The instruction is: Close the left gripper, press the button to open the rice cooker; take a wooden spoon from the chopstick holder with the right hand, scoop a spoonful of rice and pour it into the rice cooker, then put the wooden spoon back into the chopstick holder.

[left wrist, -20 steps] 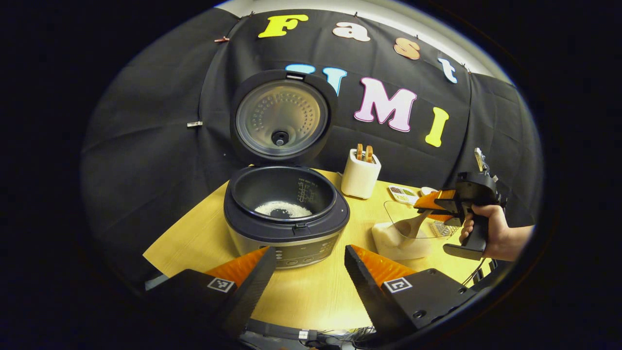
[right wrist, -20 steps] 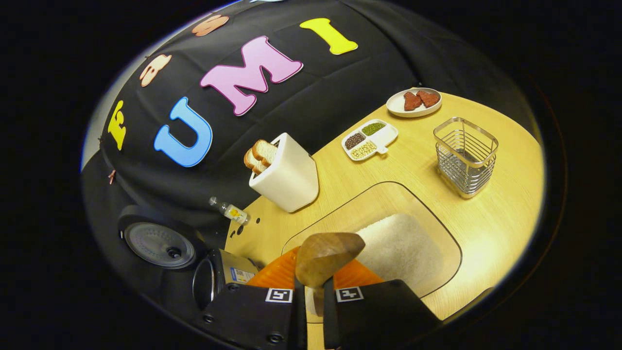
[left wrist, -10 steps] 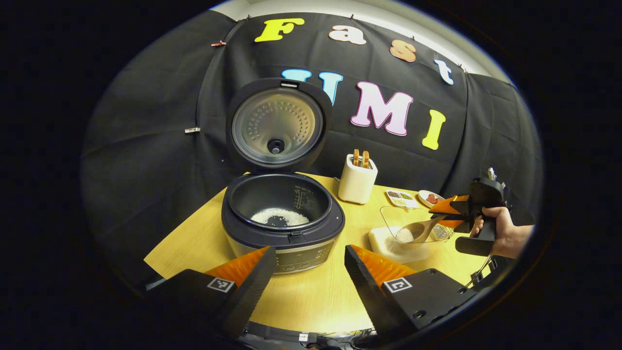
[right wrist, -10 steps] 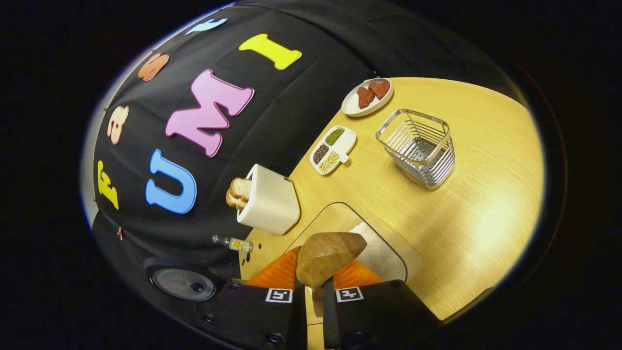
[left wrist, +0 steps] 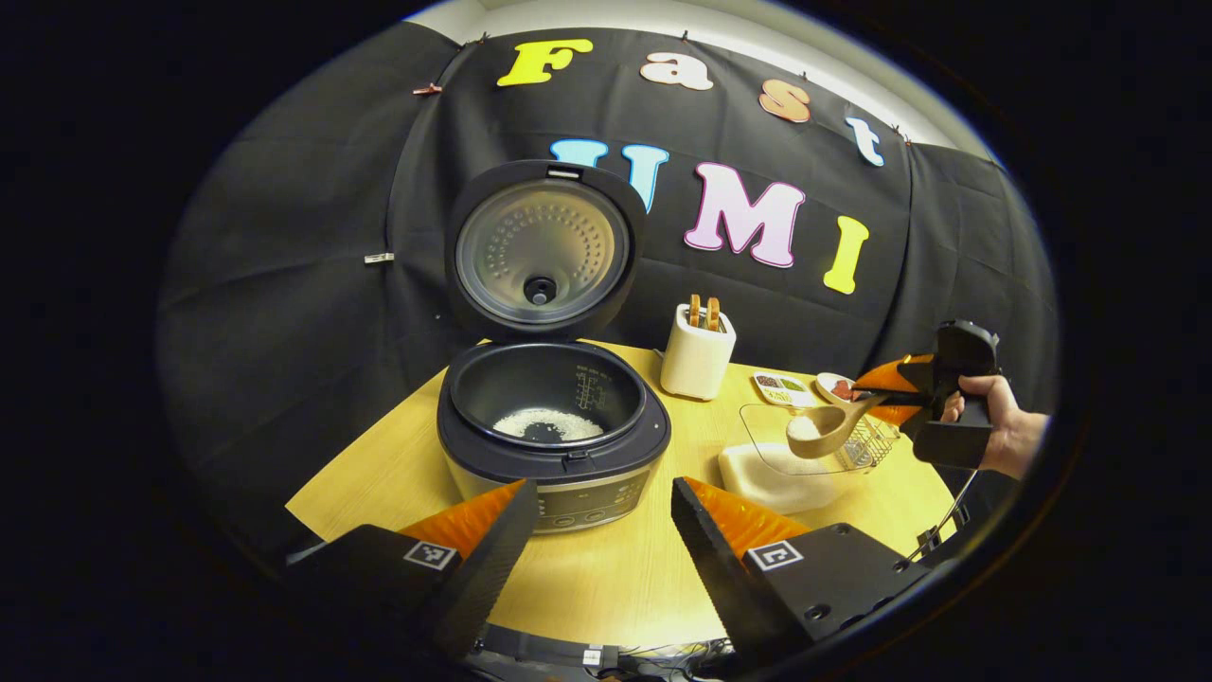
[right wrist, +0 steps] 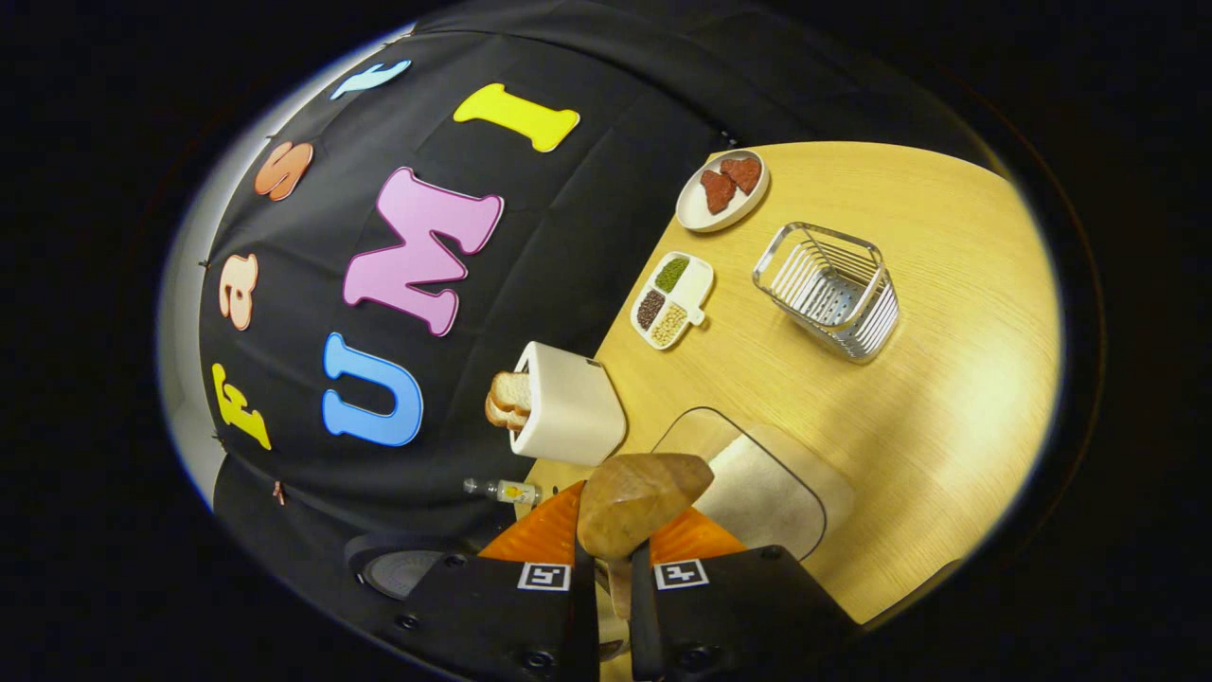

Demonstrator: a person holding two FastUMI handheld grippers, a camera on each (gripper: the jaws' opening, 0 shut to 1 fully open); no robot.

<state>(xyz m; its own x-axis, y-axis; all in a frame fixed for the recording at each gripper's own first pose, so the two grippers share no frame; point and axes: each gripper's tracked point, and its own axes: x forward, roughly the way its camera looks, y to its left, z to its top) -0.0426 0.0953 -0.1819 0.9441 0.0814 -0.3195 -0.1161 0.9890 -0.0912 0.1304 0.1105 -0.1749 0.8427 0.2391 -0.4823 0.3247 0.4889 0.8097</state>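
Note:
The rice cooker (left wrist: 554, 445) stands open on the wooden table, its lid (left wrist: 540, 248) upright and a little rice (left wrist: 549, 424) in the pot. My left gripper (left wrist: 602, 487) is open just in front of the cooker, holding nothing. To the right a hand holds my right gripper (left wrist: 876, 396), shut on the handle of the wooden spoon (left wrist: 822, 432). The spoon's bowl carries rice and hangs above the clear rice container (left wrist: 781, 466). In the right gripper view the spoon (right wrist: 639, 494) sticks out beyond my right gripper (right wrist: 614, 554), with the rice container (right wrist: 762, 485) below it. The wire chopstick holder (right wrist: 831, 290) stands farther off.
A white toaster (left wrist: 698, 352) with bread slices stands behind the cooker. A compartment dish of beans (right wrist: 672, 301) and a plate of reddish pieces (right wrist: 721, 180) lie near the back wall. A small bottle (right wrist: 502, 490) lies by the toaster (right wrist: 568, 405).
My right gripper has lifted the spoon, now holding rice, up out of the container and tilted it more level. The left gripper has hardly moved.

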